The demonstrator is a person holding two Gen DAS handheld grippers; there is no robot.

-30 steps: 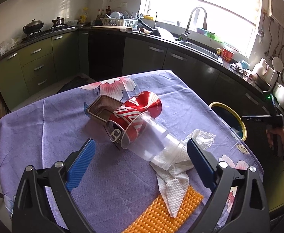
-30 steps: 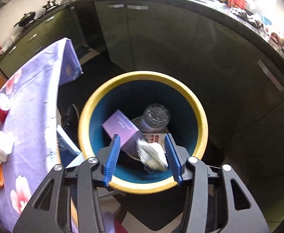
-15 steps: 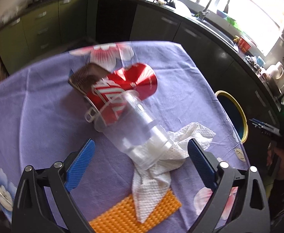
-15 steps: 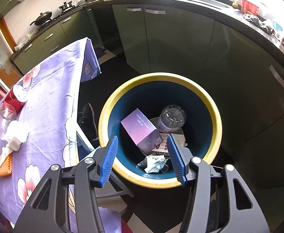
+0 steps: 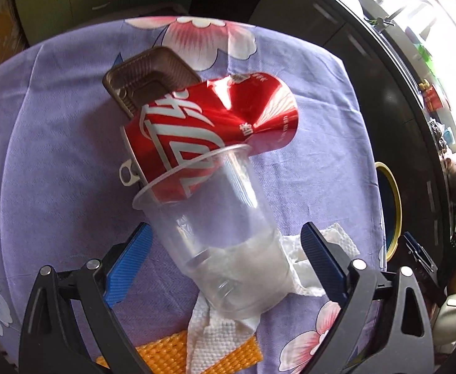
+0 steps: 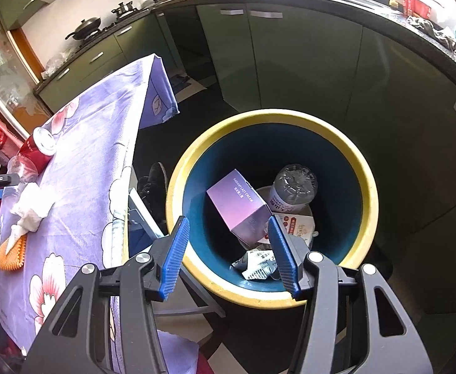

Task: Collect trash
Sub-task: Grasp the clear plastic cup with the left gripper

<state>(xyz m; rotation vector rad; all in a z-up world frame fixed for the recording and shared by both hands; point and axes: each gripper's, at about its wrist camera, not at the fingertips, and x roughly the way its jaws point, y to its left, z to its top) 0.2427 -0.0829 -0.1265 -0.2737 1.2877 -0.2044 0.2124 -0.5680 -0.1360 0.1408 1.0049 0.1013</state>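
A clear plastic cup (image 5: 221, 237) lies on its side on the purple floral tablecloth (image 5: 56, 143), over a crumpled white paper towel (image 5: 221, 342). A crushed red can (image 5: 209, 131) lies against its rim, with a brown plastic tray (image 5: 146, 81) behind. My left gripper (image 5: 224, 268) is open, its fingers either side of the cup's base, apart from it. My right gripper (image 6: 228, 255) is open and empty above the yellow-rimmed bin (image 6: 365, 187), which holds a purple box (image 6: 237, 205), a bottle (image 6: 293, 187) and wrappers.
An orange mesh pad (image 5: 178, 352) lies under the towel at the table's near edge. The bin rim (image 5: 393, 205) shows beyond the table's right edge. Dark kitchen cabinets (image 6: 305, 62) curve behind the bin. A shoe (image 6: 153, 184) lies on the floor beside it.
My left gripper has moved down and forward so its open fingers flank the cup. My right gripper has let a crumpled wrapper drop into the bin and risen back from it.
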